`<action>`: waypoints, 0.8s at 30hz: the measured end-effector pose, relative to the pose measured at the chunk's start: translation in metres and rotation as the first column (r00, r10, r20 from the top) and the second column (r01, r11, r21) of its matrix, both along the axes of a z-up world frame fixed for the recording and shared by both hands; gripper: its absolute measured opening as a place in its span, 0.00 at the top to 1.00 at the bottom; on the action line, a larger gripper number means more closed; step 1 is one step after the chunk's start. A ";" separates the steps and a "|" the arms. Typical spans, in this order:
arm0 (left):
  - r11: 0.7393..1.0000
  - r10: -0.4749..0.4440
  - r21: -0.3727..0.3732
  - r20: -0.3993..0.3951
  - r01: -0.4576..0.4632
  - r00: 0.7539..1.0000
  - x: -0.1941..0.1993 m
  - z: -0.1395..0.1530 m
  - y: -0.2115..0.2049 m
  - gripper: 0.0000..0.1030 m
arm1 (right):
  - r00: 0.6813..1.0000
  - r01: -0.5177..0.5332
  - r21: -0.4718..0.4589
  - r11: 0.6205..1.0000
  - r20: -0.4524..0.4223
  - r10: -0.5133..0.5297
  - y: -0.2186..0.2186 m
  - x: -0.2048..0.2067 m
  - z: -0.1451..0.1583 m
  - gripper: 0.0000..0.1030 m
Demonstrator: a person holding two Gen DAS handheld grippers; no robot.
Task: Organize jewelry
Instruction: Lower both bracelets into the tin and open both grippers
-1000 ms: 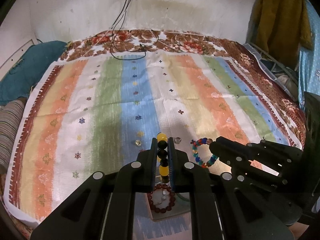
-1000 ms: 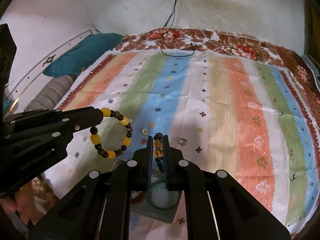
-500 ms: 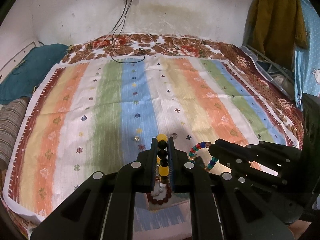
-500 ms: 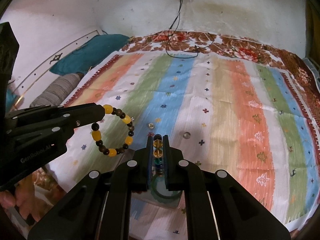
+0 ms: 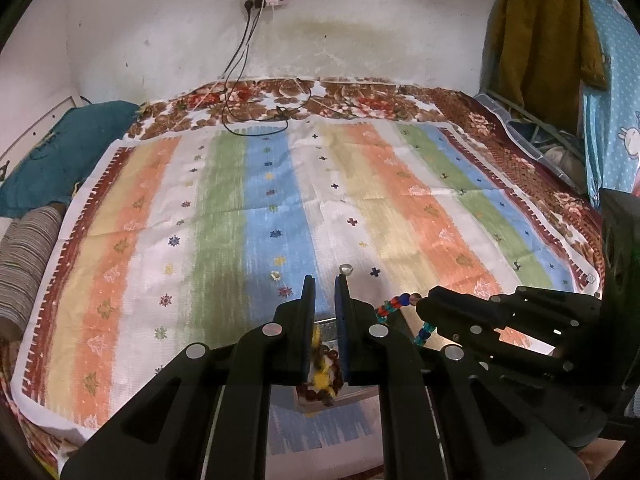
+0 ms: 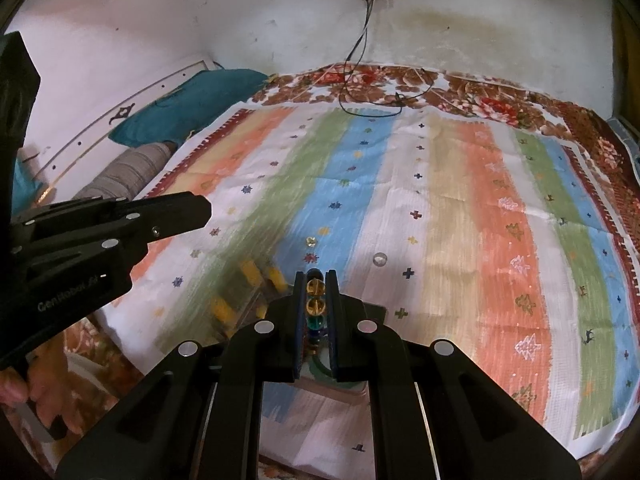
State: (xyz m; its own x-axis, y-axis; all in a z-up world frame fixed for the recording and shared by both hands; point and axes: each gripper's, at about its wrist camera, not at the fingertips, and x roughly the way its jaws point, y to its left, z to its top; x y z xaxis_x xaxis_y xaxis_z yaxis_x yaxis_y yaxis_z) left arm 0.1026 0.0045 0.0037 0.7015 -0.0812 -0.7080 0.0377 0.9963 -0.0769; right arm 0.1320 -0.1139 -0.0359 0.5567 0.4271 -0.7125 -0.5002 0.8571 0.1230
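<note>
My left gripper (image 5: 323,278) has its jaws slightly apart and empty. The yellow and black bead bracelet (image 5: 320,376) is falling, blurred, below the fingers onto the dark red bead bracelet (image 5: 335,364) in the clear tray (image 5: 326,326). In the right wrist view the falling bracelet (image 6: 248,292) is a yellow blur below the left gripper's fingers (image 6: 176,212). My right gripper (image 6: 316,274) is shut on a multicolour bead bracelet (image 6: 315,300), seen from the left (image 5: 400,308). A green bangle (image 6: 320,368) lies in the tray beneath it.
Two small clear gems (image 5: 274,275) (image 5: 345,268) lie on the striped cloth (image 5: 280,200) just beyond the grippers. A teal pillow (image 5: 60,148) and a striped bolster (image 5: 24,260) lie at the left. Cables (image 5: 256,120) run from the wall socket. Clothes (image 5: 540,40) hang at the right.
My left gripper opened and let go of the yellow and black bracelet, which is dropping toward the tray. Both grippers have risen and tilted. The right still grips its bracelet.
</note>
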 end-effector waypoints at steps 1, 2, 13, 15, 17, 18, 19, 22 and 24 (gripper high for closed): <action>1.000 0.000 0.000 -0.002 0.000 1.000 -0.001 0.000 0.000 0.91 | 1.000 0.000 -0.001 1.000 -0.001 0.000 0.000 0.000 0.000 0.90; 1.000 0.001 0.002 -0.008 -0.001 1.000 -0.001 -0.001 0.000 0.91 | 1.000 -0.001 -0.001 1.000 -0.004 0.001 0.000 0.000 -0.001 0.90; 1.000 0.029 -0.001 -0.022 -0.029 0.999 0.004 -0.002 0.005 0.91 | 0.999 0.028 -0.006 1.000 -0.042 -0.029 -0.003 0.006 -0.005 0.58; 0.999 0.033 -0.005 -0.025 -0.033 0.999 0.004 -0.002 0.006 0.89 | 0.998 0.030 -0.006 1.000 -0.046 -0.031 -0.003 0.007 -0.006 0.58; 0.999 0.033 -0.006 -0.025 -0.034 0.999 0.005 -0.002 0.007 0.86 | 0.998 0.034 -0.011 0.999 -0.056 -0.034 -0.003 0.009 -0.007 0.57; 0.999 0.035 -0.005 -0.025 -0.035 0.999 0.005 -0.002 0.008 0.85 | 0.998 0.034 -0.014 0.999 -0.059 -0.034 -0.003 0.009 -0.008 0.57; 0.999 0.037 -0.005 -0.026 -0.037 0.999 0.005 -0.003 0.008 0.83 | 0.998 0.034 -0.018 0.999 -0.061 -0.035 -0.003 0.011 -0.009 0.57; 0.998 0.053 -0.016 -0.035 -0.054 0.998 0.010 -0.005 0.013 0.75 | 0.997 0.046 -0.017 0.999 -0.067 -0.048 -0.004 0.015 -0.010 0.54; 0.997 0.068 -0.022 -0.048 -0.069 0.997 0.014 -0.007 0.016 0.70 | 0.995 0.059 -0.020 0.998 -0.075 -0.060 -0.006 0.020 -0.011 0.50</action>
